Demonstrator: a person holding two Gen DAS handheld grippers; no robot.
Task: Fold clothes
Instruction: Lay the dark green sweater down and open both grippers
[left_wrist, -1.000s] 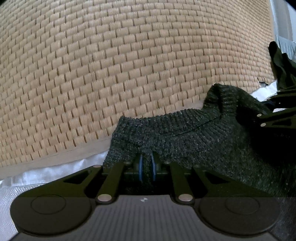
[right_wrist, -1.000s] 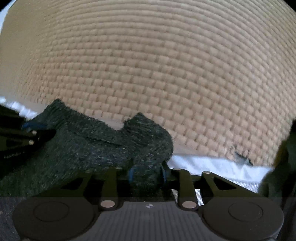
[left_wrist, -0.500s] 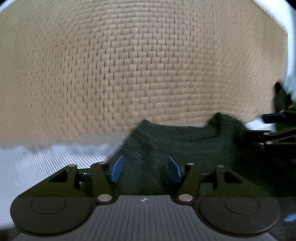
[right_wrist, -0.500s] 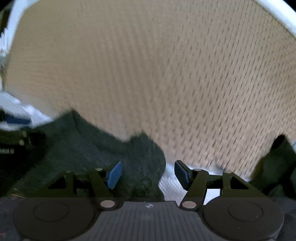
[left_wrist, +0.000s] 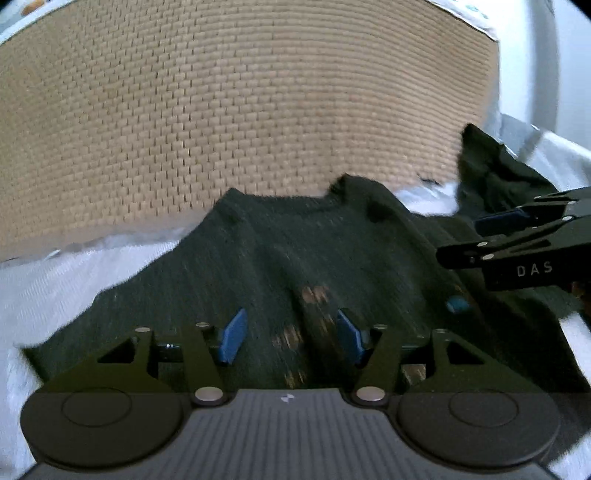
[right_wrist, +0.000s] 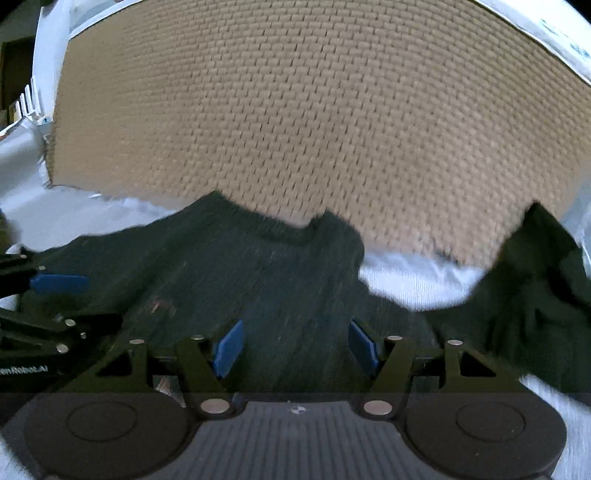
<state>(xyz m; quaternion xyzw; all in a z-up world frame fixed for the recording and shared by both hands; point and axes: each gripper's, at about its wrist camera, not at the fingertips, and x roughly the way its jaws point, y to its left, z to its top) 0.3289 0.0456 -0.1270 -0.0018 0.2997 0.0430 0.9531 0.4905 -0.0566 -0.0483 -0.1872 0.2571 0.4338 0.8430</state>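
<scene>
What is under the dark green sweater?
The dark green sweater lies on a white sheet, which shows around its edges. Behind it is a woven straw mat. What lies directly beneath the sweater's middle is covered.

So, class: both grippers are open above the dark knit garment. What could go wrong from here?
1. The dark knit garment has a raised corner; it may flop and spoil the fold.
2. The left gripper and right gripper sit close; they could collide.
</scene>
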